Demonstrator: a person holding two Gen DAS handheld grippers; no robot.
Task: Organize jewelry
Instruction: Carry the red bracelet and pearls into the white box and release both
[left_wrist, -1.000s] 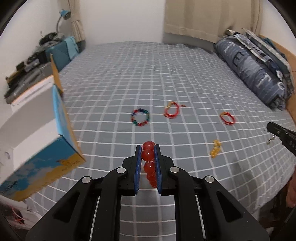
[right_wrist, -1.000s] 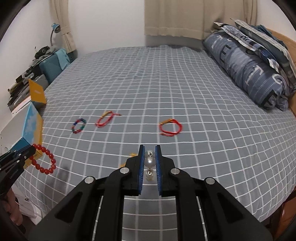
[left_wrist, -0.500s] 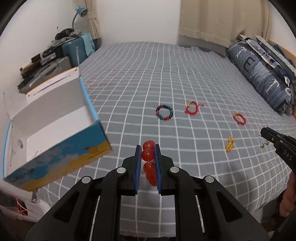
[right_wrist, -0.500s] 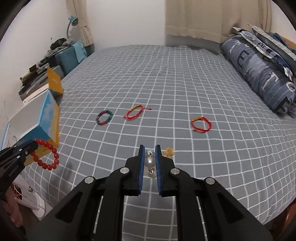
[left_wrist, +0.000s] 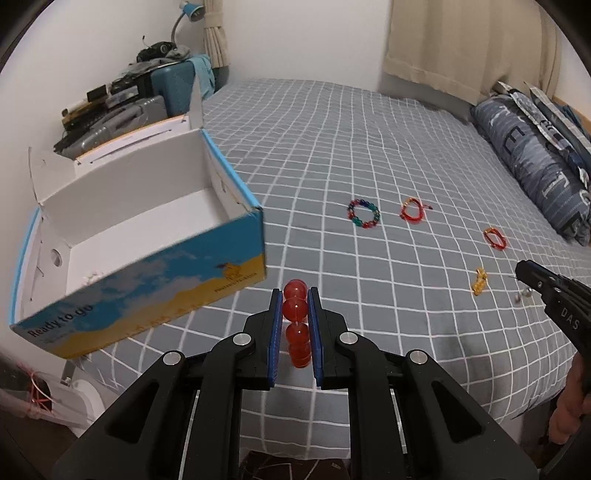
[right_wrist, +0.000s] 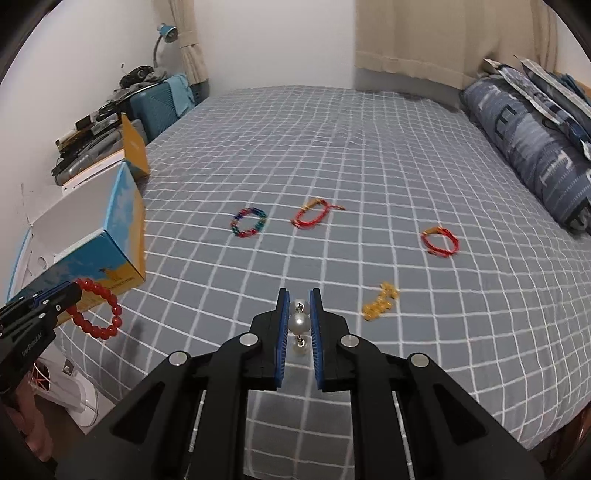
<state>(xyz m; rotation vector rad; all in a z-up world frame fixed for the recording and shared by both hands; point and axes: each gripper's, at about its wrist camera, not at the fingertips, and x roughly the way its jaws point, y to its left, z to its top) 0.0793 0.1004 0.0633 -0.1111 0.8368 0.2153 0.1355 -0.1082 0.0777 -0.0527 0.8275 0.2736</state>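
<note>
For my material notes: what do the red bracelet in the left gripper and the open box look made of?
Red bead bracelet: glossy, slightly translucent round beads with highlights, probably glass, resin or stone. Box: printed cardboard with a plain white inside, thin folded walls and flaps.

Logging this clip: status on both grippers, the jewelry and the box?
Left gripper shut on red bead bracelet. Right gripper shut on pearl piece. Open box at bed's left edge. Four pieces loose on bedspread; nothing blocking.
</note>
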